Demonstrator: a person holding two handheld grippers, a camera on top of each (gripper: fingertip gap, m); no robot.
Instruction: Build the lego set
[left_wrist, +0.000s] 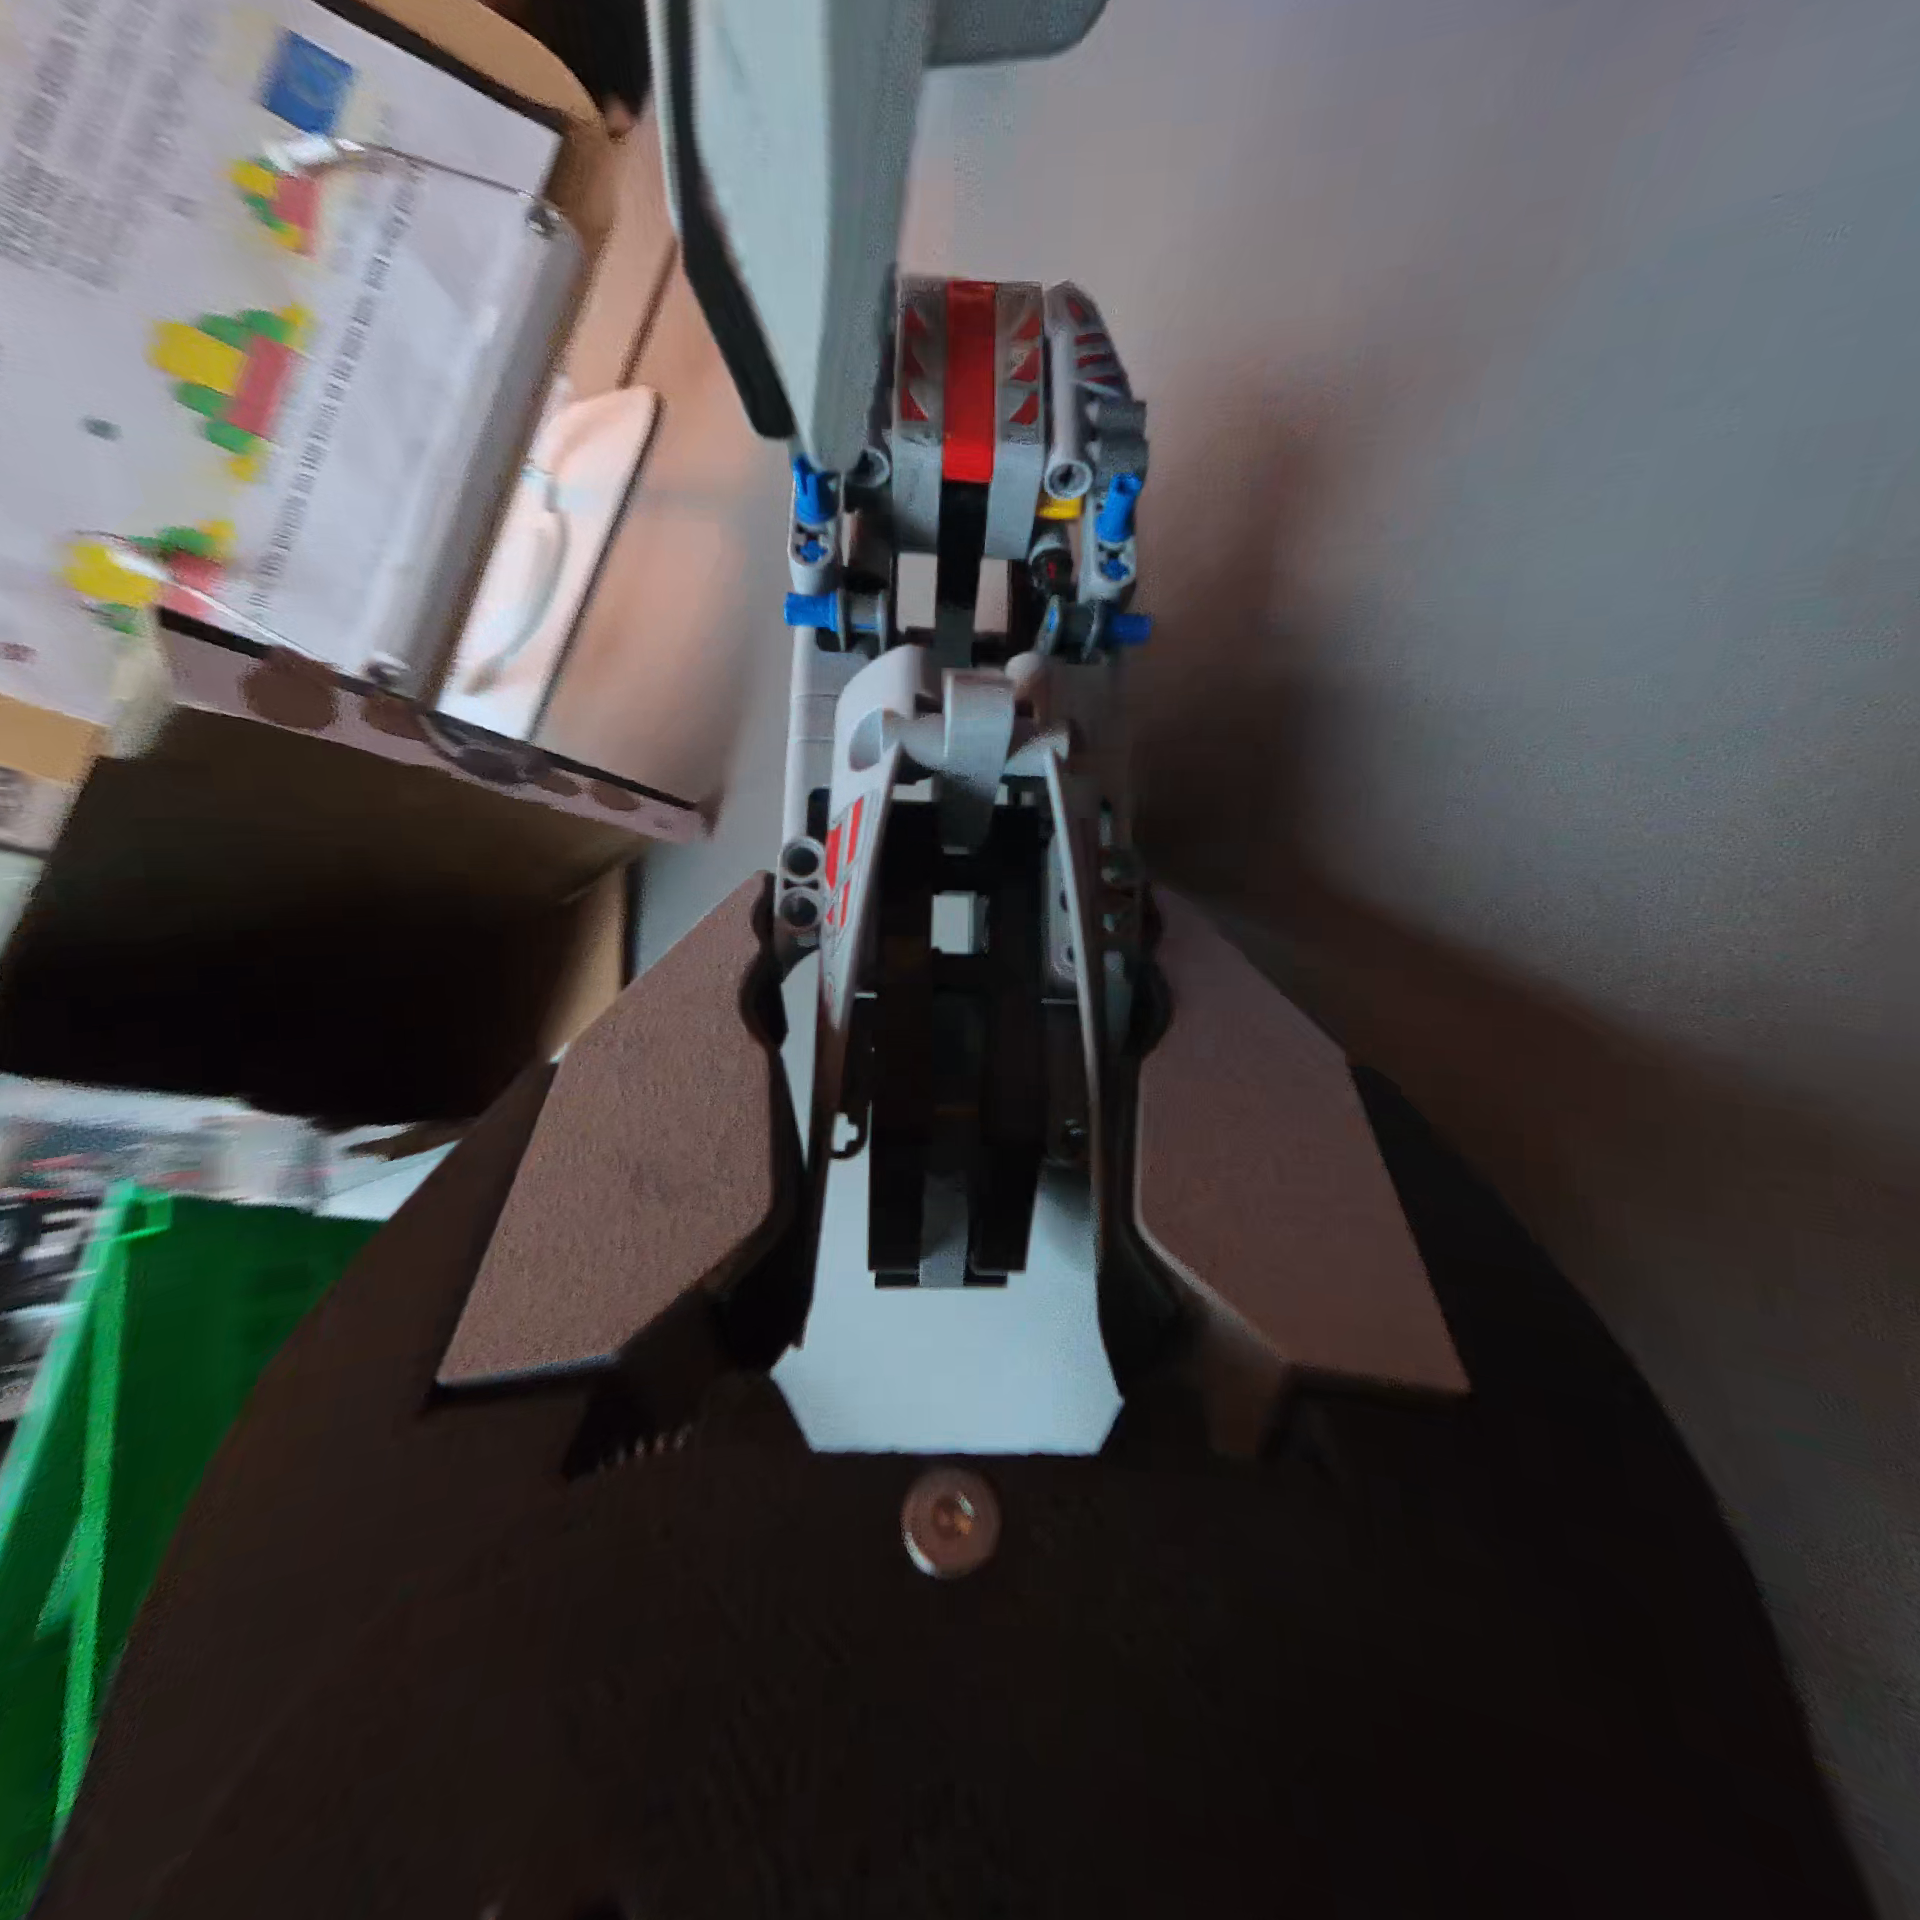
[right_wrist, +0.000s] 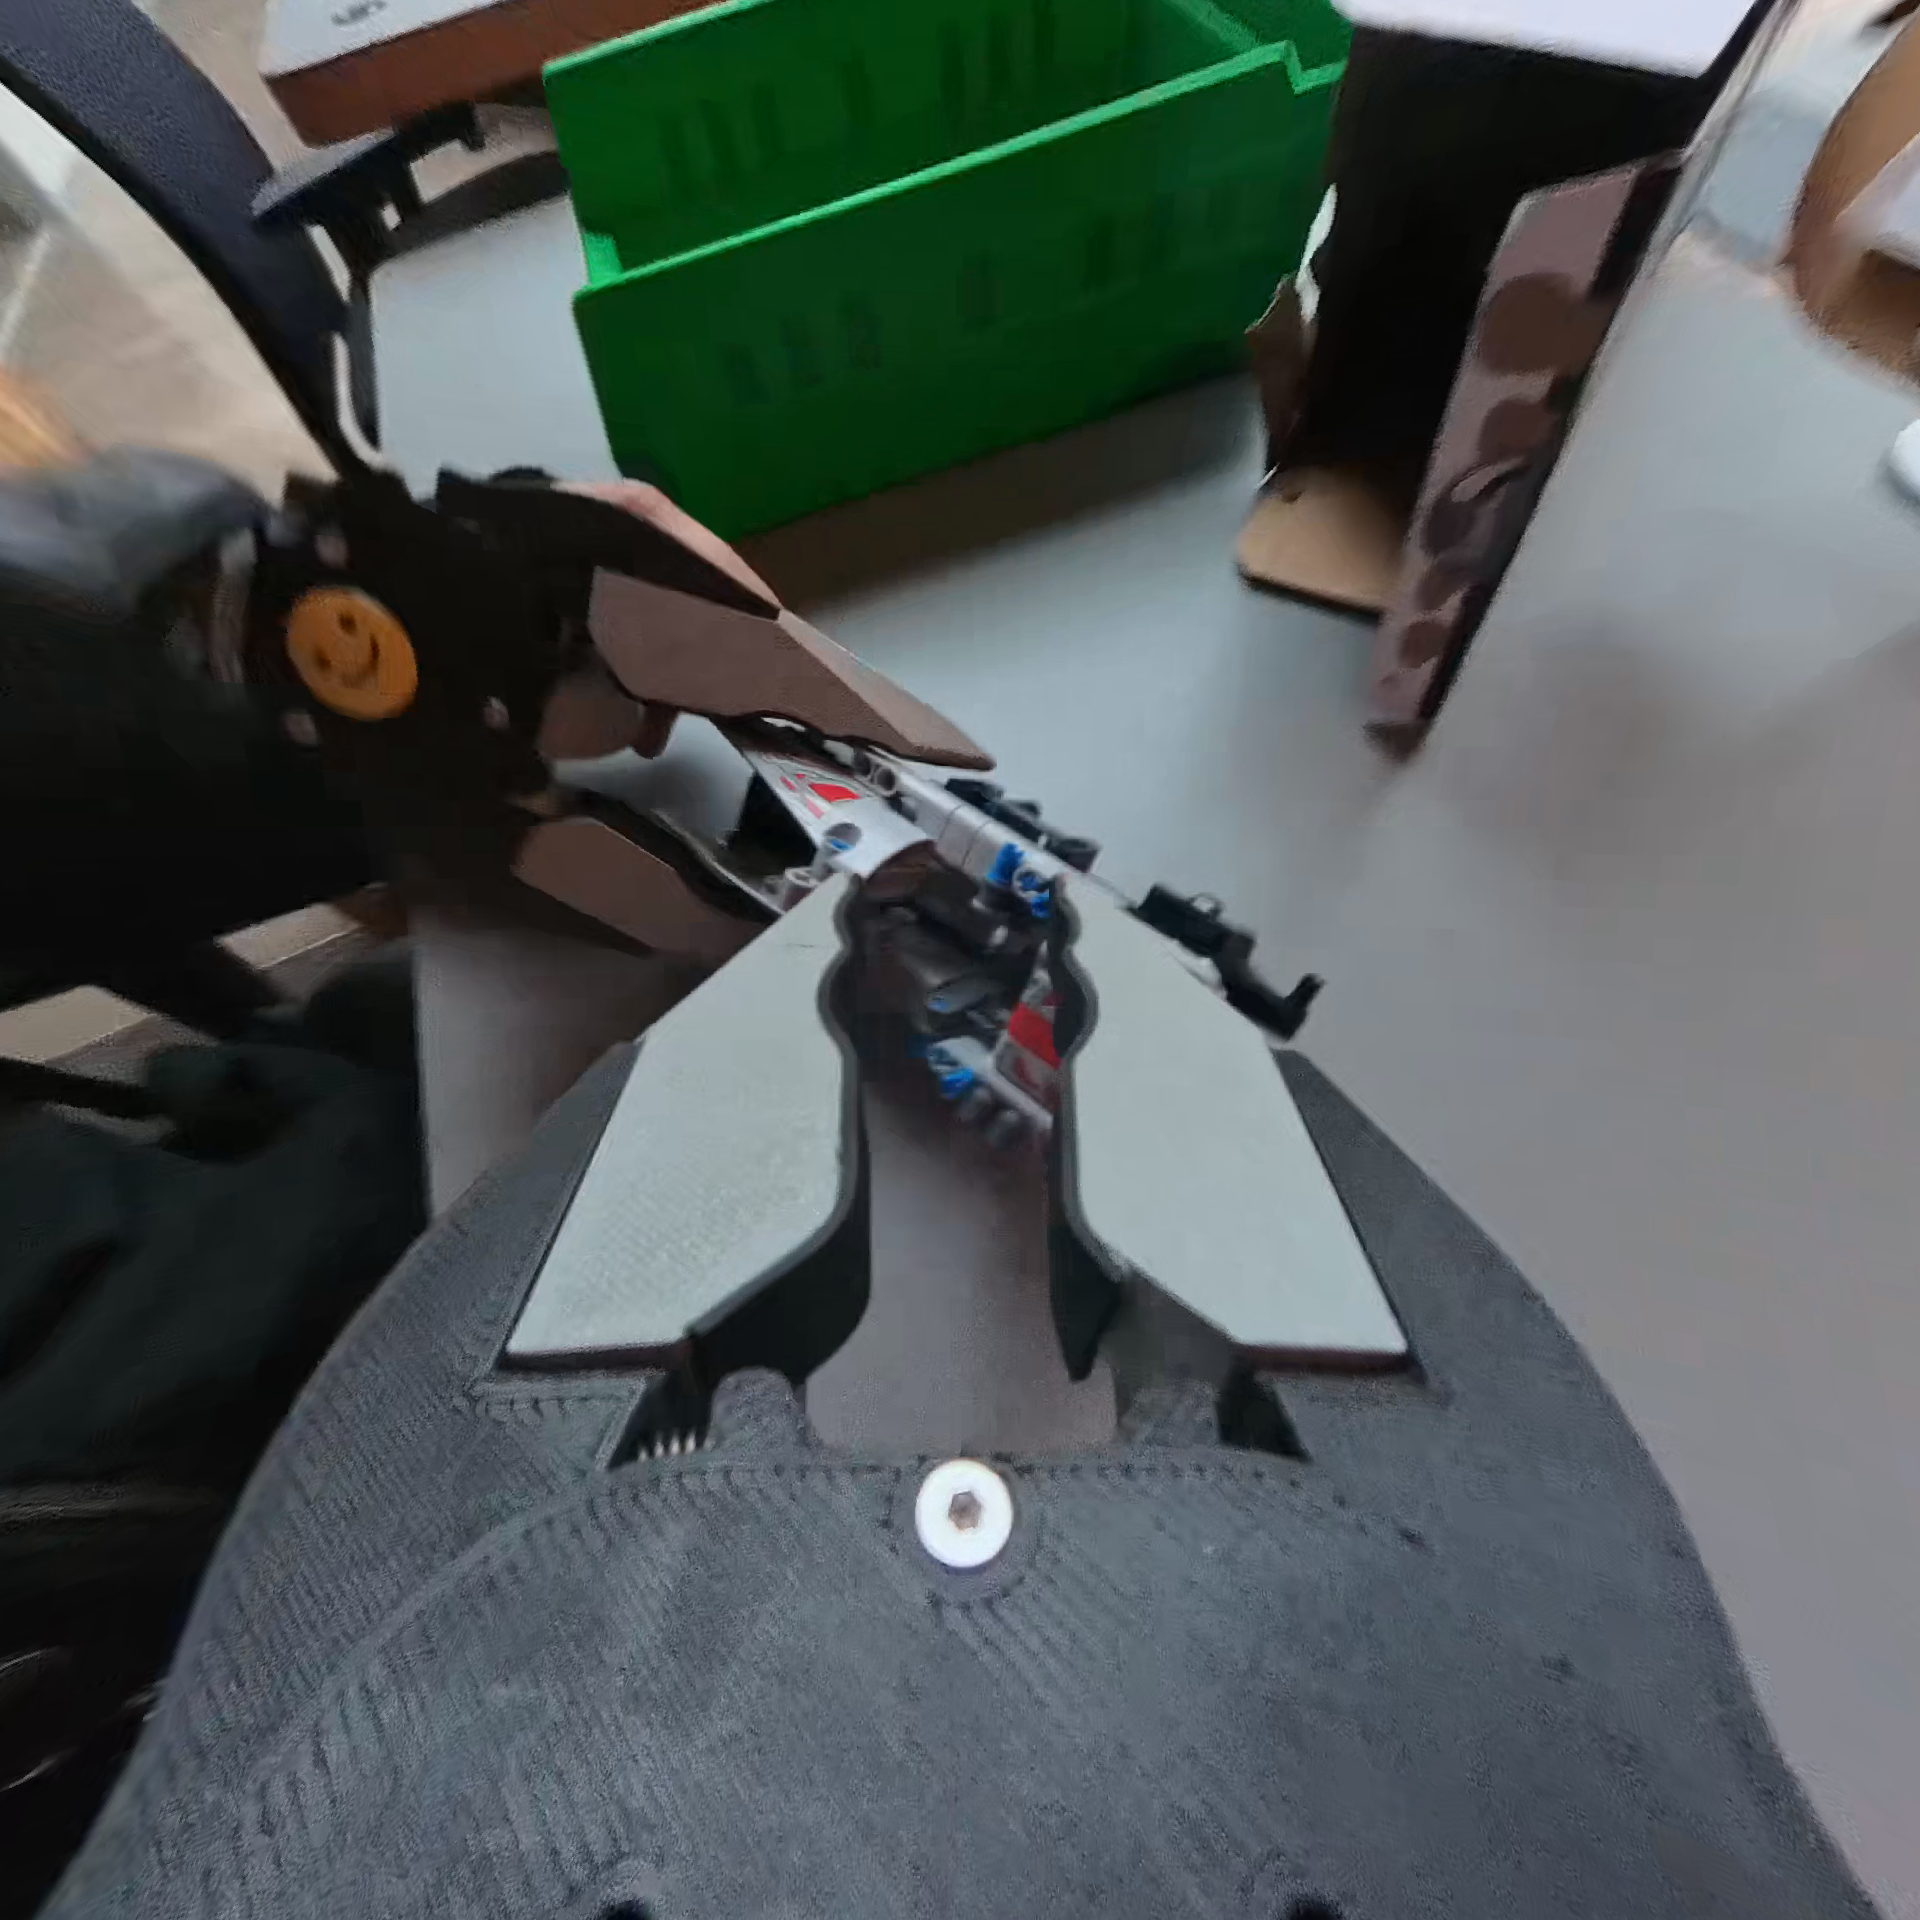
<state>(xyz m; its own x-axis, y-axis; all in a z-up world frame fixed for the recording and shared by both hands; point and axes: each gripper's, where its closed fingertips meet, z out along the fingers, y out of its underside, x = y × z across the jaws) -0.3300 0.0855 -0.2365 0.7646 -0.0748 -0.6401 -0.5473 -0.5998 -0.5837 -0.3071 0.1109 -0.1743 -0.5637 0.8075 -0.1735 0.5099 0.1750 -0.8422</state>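
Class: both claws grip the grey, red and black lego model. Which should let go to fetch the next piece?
Probably the right claw: it pinches only one end, while the left claw clamps the lego model lengthwise, steadying it.

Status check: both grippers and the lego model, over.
Left gripper shut on lego model. Right gripper shut on its other end. Model held between both, above the table. Green bin behind, clear.

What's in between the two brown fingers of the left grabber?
The lego model sits there: its black rear end lies between the left gripper fingers, which press its sides. The left wrist view shows this best.
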